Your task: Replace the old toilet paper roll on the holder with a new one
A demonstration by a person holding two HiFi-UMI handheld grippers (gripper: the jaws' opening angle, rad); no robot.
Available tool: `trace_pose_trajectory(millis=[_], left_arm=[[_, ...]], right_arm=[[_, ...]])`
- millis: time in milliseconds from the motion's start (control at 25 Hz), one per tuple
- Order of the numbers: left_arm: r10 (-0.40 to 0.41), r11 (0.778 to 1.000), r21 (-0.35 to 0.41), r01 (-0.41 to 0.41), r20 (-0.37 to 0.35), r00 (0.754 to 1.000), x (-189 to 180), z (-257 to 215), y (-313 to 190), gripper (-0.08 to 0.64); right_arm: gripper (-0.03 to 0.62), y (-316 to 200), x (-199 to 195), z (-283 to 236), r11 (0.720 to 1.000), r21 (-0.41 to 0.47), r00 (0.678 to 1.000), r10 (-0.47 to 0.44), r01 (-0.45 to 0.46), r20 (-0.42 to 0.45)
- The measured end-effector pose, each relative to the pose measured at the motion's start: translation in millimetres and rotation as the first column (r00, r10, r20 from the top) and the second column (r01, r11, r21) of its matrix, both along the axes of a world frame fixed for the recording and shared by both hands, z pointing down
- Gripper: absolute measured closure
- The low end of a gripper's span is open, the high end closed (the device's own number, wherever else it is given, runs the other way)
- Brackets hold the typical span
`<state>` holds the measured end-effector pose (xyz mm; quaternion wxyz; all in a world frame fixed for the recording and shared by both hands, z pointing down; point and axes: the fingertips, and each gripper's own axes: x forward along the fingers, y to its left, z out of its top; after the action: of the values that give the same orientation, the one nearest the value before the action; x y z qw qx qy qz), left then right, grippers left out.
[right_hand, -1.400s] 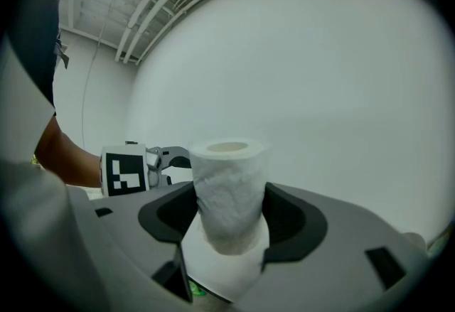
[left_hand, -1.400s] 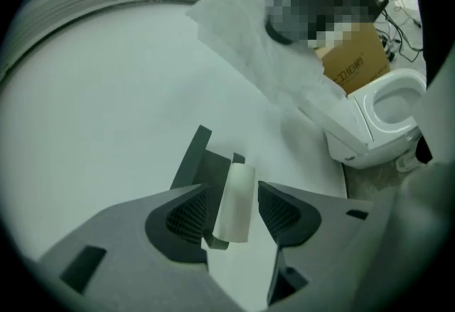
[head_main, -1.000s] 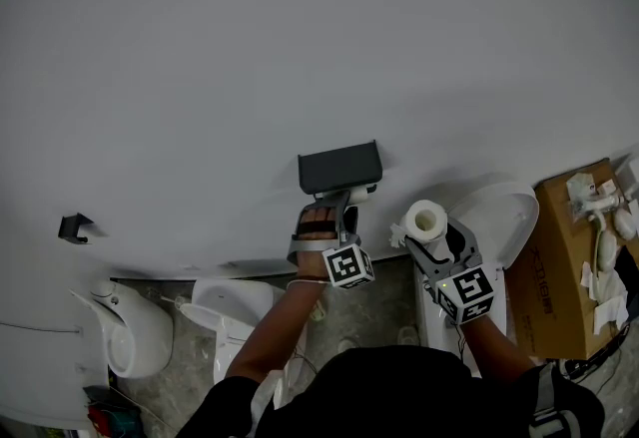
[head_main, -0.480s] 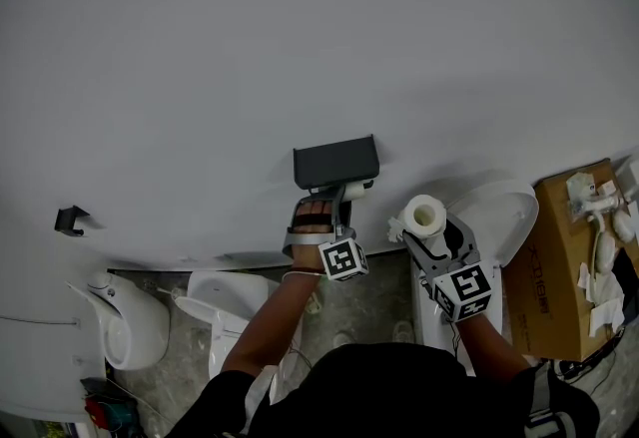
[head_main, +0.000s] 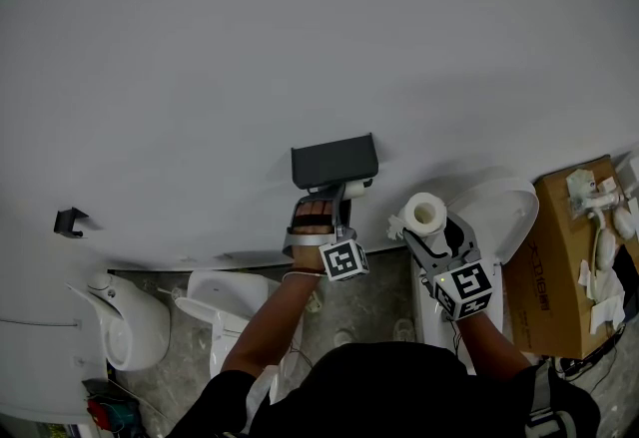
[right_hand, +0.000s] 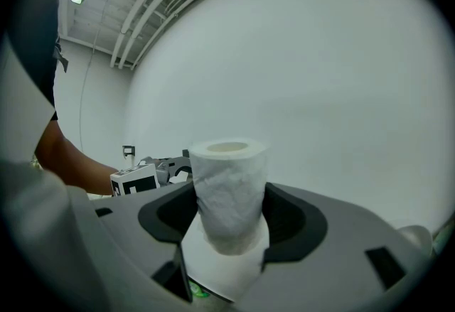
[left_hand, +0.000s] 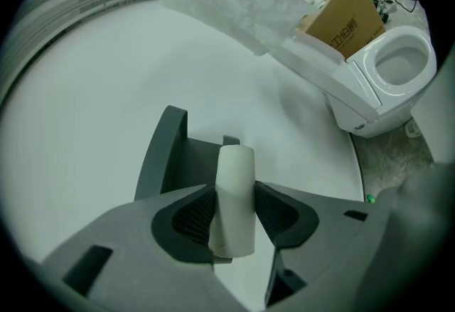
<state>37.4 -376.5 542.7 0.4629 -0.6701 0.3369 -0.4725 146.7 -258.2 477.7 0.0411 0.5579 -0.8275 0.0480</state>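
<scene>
A dark grey holder is fixed to the white wall, with the old roll, a bare pale tube, on its bar. My left gripper reaches under the holder. Its jaws are closing on the tube, and both pads touch its sides in the left gripper view. To the right, my right gripper is shut on a full white toilet paper roll. It holds that roll upright, away from the wall.
A white toilet stands below the right gripper, with a cardboard box of small parts beside it. A urinal and another white fixture lie lower left. A small black hook sticks out of the wall.
The view has shifted slightly. The left gripper stays at the holder with the tube between its jaws. The right gripper keeps the new roll still.
</scene>
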Motion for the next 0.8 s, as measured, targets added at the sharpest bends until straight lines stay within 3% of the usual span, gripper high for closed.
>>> trace_pose_trajectory(millis=[440, 800], left_arm=[[0.047, 0.998, 0.035, -0.047, 0.01, 0.999, 27.9, -4.8, 5.4, 0.382], [0.105, 0.993, 0.055, -0.106, 0.006, 0.994, 61.2, -7.8, 7.8, 0.382]], right_arm=[[0.316, 8.8, 19.8, 2.3, 0.999, 0.0, 0.999, 0.043, -0.043, -0.008], [0.316, 20.7, 53.5, 5.1, 0.992, -0.012, 0.992, 0.129, -0.129, -0.014]])
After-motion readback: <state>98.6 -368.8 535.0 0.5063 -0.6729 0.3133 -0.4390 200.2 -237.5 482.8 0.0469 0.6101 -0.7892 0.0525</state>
